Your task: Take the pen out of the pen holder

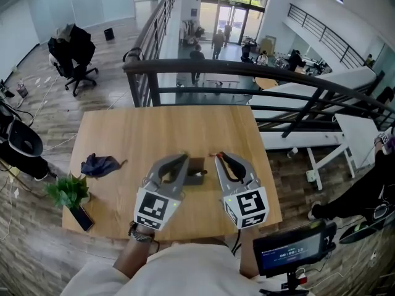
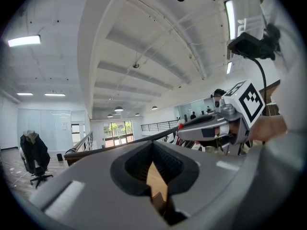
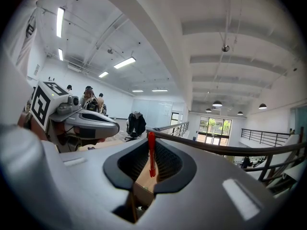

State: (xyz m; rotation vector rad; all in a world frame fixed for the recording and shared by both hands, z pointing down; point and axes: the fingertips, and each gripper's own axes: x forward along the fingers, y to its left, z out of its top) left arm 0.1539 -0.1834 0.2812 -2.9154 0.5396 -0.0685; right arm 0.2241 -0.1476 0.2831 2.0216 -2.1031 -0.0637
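A dark pen holder (image 1: pixel 196 171) lies on the wooden table (image 1: pixel 166 128), between my two grippers. My left gripper (image 1: pixel 184 159) is shut with nothing seen between its jaws, and its tips sit right beside the holder's left side. My right gripper (image 1: pixel 218 157) is shut on a red pen (image 3: pixel 151 152), which stands up between the jaw tips in the right gripper view. The pen's red end (image 1: pixel 213 155) shows just past those tips, above and to the right of the holder. From the left gripper view, the right gripper (image 2: pixel 211 126) shows at the right with the red tip (image 2: pixel 181 126).
A dark blue cloth (image 1: pixel 100 164), a small green plant (image 1: pixel 68 191) and a phone (image 1: pixel 82 217) lie on the table's left side. A black railing (image 1: pixel 247 69) runs just beyond the far edge. A small screen (image 1: pixel 290 248) stands at the near right.
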